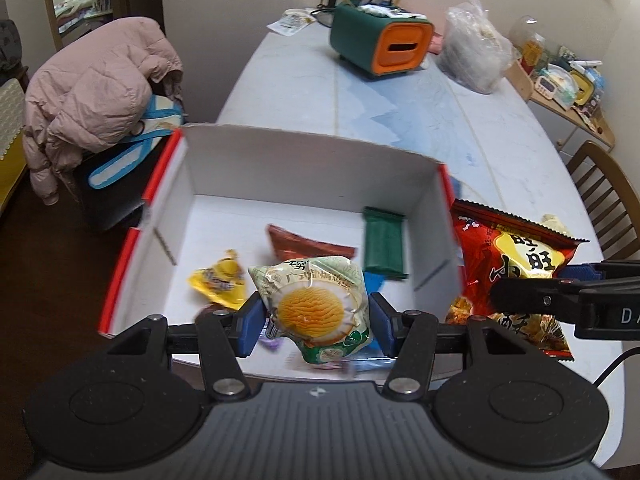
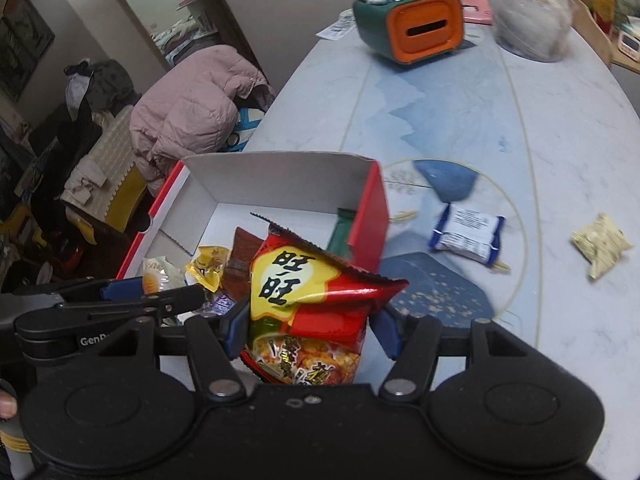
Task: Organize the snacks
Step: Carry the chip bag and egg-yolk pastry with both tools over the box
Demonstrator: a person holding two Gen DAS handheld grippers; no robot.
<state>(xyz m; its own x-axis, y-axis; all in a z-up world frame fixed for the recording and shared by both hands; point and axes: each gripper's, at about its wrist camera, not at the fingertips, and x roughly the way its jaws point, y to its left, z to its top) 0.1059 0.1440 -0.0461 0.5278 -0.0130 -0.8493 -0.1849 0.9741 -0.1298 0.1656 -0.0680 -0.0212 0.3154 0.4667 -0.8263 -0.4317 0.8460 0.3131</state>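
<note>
My left gripper (image 1: 316, 320) is shut on a pale green egg-picture packet (image 1: 316, 304), held over the near end of the red-and-white box (image 1: 168, 208). Inside the box lie a yellow packet (image 1: 220, 282), a brown packet (image 1: 304, 244) and a dark green bar (image 1: 385, 244). My right gripper (image 2: 310, 330) is shut on a red crisp bag (image 2: 312, 300), hanging by the box's (image 2: 370, 208) right wall. The right gripper's arm shows in the left wrist view beside the red bag (image 1: 516, 256). On the table lie a blue-and-white packet (image 2: 466, 234) and a pale yellow packet (image 2: 602, 244).
A green and orange tissue box (image 1: 384, 42) and a full clear plastic bag (image 1: 474, 54) stand at the table's far end. A pink jacket (image 1: 96, 92) lies on a chair to the left. A wooden chair back (image 1: 608, 192) is at the right edge.
</note>
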